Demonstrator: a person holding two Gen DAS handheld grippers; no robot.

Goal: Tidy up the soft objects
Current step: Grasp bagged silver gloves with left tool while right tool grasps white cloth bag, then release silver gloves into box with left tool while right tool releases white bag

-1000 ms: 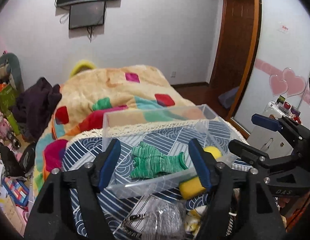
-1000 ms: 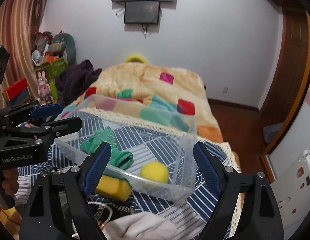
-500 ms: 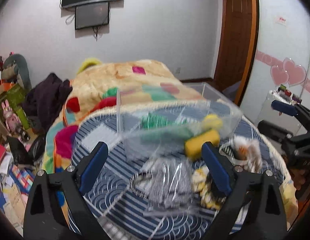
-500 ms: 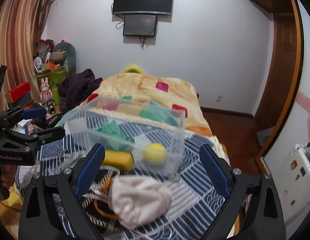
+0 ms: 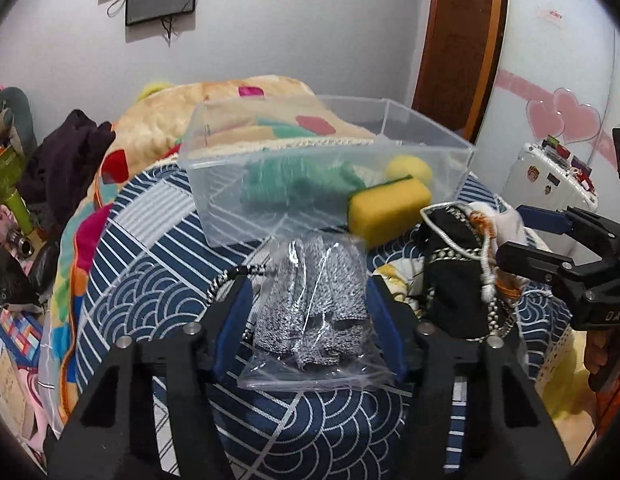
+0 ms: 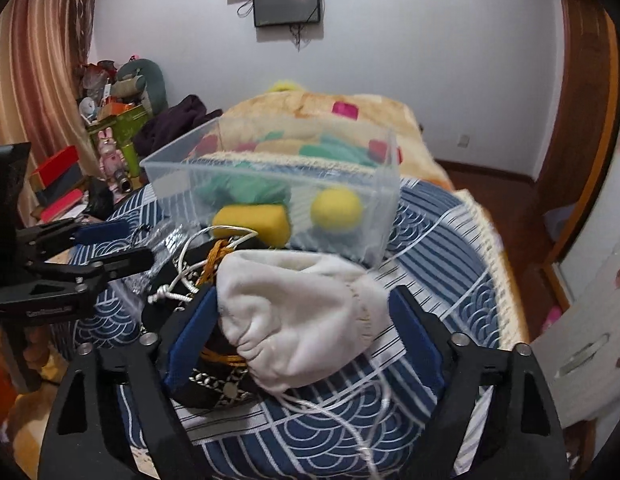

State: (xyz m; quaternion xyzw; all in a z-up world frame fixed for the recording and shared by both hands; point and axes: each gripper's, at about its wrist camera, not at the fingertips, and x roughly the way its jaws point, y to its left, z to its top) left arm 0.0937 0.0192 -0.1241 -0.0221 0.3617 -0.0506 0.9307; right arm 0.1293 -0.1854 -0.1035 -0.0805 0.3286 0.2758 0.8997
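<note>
While the left gripper (image 5: 308,322) stands with its blue pads apart, the bagged grey knit (image 5: 313,312) lies straight between them, its long axis running forward along the fingers toward the clear bin (image 5: 270,184) just beyond. The right gripper (image 6: 302,336) is likewise spread, straddling the white pouch (image 6: 298,316), which lies crosswise between its pads, the bin again ahead. Each arm is nearest its own item, so closing looks like the next call. Readable writing: "DAS" on the right gripper's body in the left view; the left tool's lettering is too blurred.
</note>
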